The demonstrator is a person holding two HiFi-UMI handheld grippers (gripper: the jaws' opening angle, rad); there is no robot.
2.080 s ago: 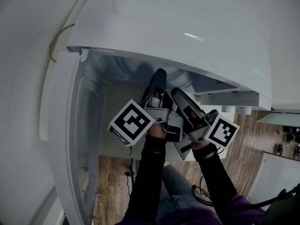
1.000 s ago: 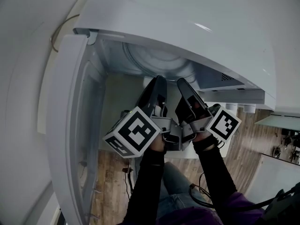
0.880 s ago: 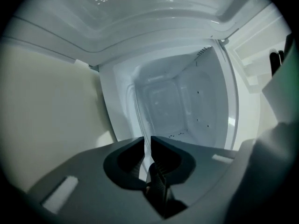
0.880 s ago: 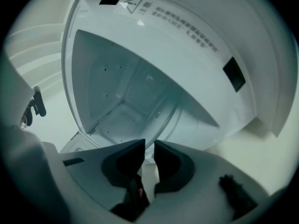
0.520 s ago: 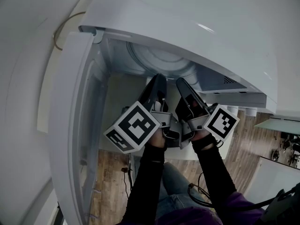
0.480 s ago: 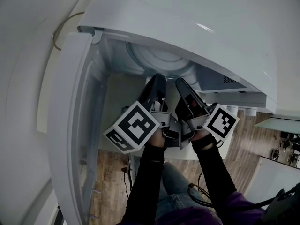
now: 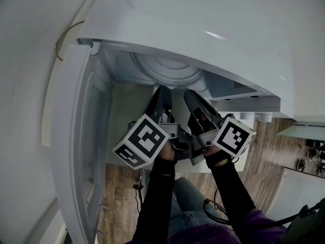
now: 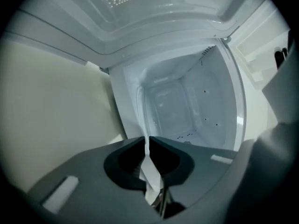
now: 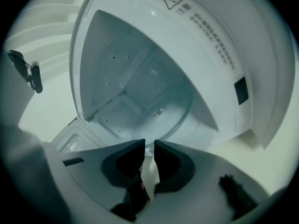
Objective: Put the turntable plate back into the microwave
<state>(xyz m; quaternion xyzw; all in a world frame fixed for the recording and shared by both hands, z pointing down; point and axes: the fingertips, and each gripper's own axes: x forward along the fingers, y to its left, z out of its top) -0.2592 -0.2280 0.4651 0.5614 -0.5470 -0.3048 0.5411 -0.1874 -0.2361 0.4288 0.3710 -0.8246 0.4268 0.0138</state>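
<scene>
White wall (image 7: 23, 111) fills the left. The big white microwave (image 7: 203, 29) sits on a pale counter (image 7: 127, 116), its door (image 7: 71, 146) swung wide to the left. Wood-plank floor (image 7: 119, 197) shows near, past the counter's edge. The glass turntable plate (image 7: 167, 70) is inside the cavity. The left gripper (image 8: 147, 146), jaws just closing in, pinches the plate's near rim. The right gripper (image 9: 148, 146) clamps that rim too, jaws narrow.

turntable plate (image 7: 167, 71) – clear glass, rnd, mostly inside | microwave (image 7: 213, 19) – white, door (image 7: 76, 146) open
</scene>
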